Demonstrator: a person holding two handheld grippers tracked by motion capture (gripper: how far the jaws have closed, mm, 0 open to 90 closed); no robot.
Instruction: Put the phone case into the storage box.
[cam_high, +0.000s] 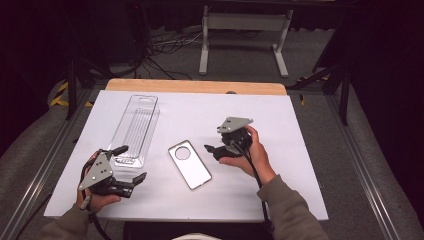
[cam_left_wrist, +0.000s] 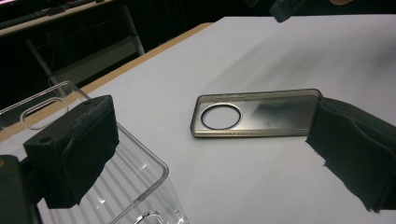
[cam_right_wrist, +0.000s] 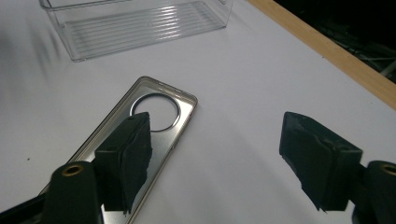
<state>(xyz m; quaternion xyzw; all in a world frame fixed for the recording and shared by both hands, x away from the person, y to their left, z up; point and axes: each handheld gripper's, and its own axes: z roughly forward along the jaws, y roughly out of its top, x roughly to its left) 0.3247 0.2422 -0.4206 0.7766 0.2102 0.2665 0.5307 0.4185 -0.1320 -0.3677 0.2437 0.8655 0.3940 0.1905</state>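
The phone case (cam_high: 189, 164) lies flat, hollow side up, near the middle of the bench (cam_high: 280, 165), its round camera hole toward the far edge. Just right of it the right gripper (cam_high: 212, 150) hovers with jaws spread wide and nothing between them; in the right gripper view one jaw hangs over the case's (cam_right_wrist: 140, 140) long side and the other over bare bench. The step in hand looks like taking hold of the case. To do that well, I would bring the jaws down so they straddle one thin side wall, or the short width, and close gently, since the shell looks light and likely to slide. The clear tray (cam_high: 135, 127) sits toward the far left corner. The left gripper (cam_high: 132, 165) waits at the tray's near end, jaws apart and empty, by the near left corner.
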